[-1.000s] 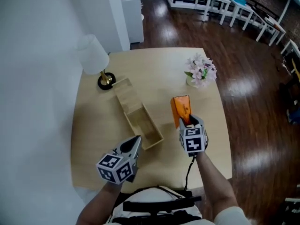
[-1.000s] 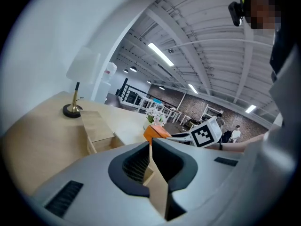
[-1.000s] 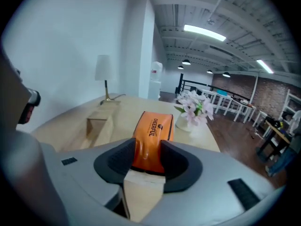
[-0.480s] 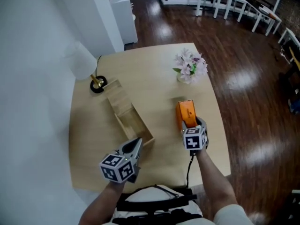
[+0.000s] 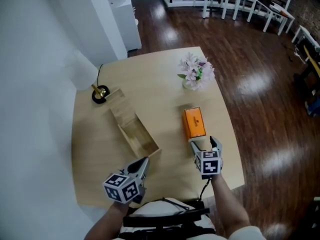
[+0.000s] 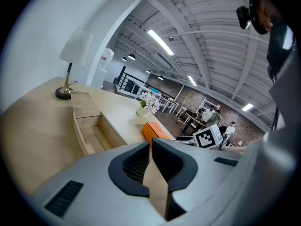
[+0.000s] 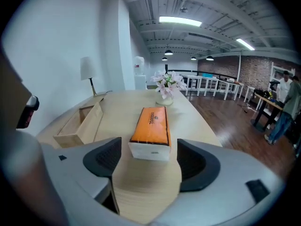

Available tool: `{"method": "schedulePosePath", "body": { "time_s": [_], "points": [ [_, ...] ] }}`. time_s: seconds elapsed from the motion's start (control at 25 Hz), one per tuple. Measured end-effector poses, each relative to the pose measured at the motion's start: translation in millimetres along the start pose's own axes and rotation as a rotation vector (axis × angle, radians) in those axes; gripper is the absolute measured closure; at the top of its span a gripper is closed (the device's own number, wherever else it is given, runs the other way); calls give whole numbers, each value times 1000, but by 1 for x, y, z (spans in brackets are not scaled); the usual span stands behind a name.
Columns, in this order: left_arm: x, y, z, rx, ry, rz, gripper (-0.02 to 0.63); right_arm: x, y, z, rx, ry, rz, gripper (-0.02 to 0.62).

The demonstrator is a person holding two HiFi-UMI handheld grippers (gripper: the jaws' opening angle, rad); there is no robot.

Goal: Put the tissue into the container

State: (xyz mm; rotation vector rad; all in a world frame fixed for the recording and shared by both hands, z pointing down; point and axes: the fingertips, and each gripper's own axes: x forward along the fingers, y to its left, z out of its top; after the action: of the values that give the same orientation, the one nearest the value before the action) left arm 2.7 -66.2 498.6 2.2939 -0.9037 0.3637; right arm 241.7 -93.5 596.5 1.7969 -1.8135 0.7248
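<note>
Tissue box (image 5: 194,122) lies untouched at the tips of right gripper (image 5: 205,145), whose jaws have just been opening; left gripper (image 5: 142,163) closed, empty. Shade of lamp (image 5: 99,93) seems to melt into wall (image 5: 35,84).

The tissue box (image 5: 194,122) lies on the table (image 5: 160,84) at 12 o'clock from my right gripper (image 5: 204,144), just beyond its jaws, which have just been opening with nothing between them. The container (image 5: 140,140) lies at 9 o'clock from the tissue box, apart from it, running from 5 to 11 o'clock. My left gripper (image 5: 144,161) sits at its near end. The lamp (image 5: 99,93) stands just past its far end. The flowers (image 5: 196,71) stand at 12 o'clock beyond the tissue box.
</note>
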Motion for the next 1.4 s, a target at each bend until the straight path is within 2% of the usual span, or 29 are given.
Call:
{"method": "schedulePosePath", "body": {
  "time_s": [0.28, 0.48, 0.68, 0.84, 1.08, 1.28, 1.4],
  "points": [
    [3, -4, -3, 13, 14, -3, 558, 2, -4, -4, -3, 10, 6, 228],
    [9, -7, 0, 23, 16, -6, 545, 13, 1, 9, -25, 8, 46, 173],
    [16, -15, 8, 39, 11, -18, 545, 38, 0, 24, -35, 31, 49, 130],
    [22, -15, 8, 43, 18, -14, 545, 59, 8, 24, -41, 74, 72, 130],
    [27, -12, 6, 32, 30, -11, 545, 84, 4, -5, -1, 184, 55, 130],
    [28, -9, 4, 17, 35, -6, 545, 84, -1, -2, 16, 161, 72, 134],
    [26, -6, 6, 13, 27, 3, 545, 79, -6, 3, 8, 141, 54, 174]
  ]
}}
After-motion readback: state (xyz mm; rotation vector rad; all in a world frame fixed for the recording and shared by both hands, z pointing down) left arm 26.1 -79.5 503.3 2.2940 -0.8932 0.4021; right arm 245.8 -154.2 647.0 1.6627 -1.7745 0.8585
